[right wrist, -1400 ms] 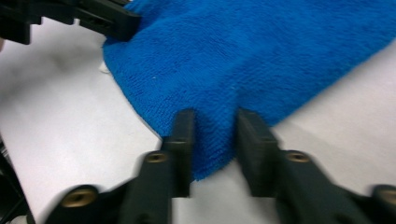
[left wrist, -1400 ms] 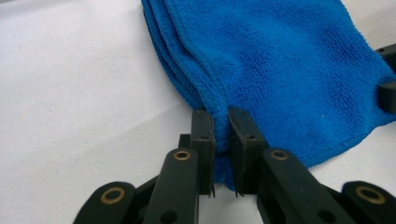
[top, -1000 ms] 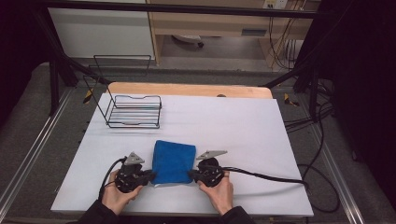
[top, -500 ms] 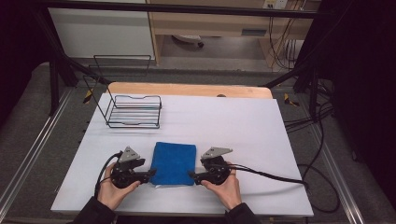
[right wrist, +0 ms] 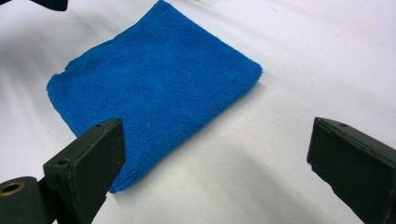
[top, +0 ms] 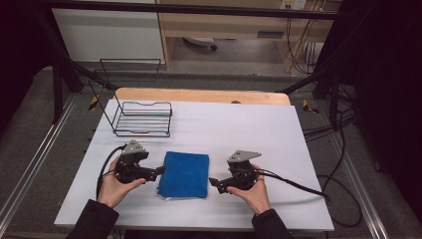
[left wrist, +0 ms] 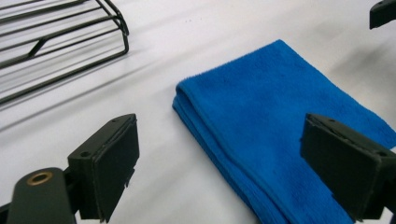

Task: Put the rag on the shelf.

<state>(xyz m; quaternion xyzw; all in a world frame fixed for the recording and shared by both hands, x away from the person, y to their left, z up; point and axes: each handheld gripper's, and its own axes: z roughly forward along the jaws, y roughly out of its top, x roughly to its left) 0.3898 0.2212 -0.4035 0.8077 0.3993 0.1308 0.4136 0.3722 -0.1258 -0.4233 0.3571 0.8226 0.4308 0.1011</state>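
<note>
Now the folded blue cloth (top: 184, 174) lies flat on the white table (top: 239, 129), near the person's edge and between the two grippers. The left gripper (top: 158, 171), held in the person's left hand (top: 117, 185), sits just beside the cloth's left edge, its tips pointing toward the cloth. Its jaws have just been opening and stand wide apart; in the left gripper view the cloth's (left wrist: 280, 121) near corner lies ahead between the two black pads (left wrist: 114, 161), but neither pad touches it, so this gripper holds nothing. The right gripper (top: 215, 182), in the right hand (top: 254, 191), rests just off the cloth's right edge, a narrow strip of bare table between them. Its jaws too have just been opening and stand wide, with nothing in them; in the right gripper view the cloth (right wrist: 154, 88) lies ahead and toward one pad (right wrist: 100, 154), clear of both. A black wire rack (top: 142, 118) stands on the far left part of the table, well apart from the cloth. Black cables trail from both grippers across the table.
</note>
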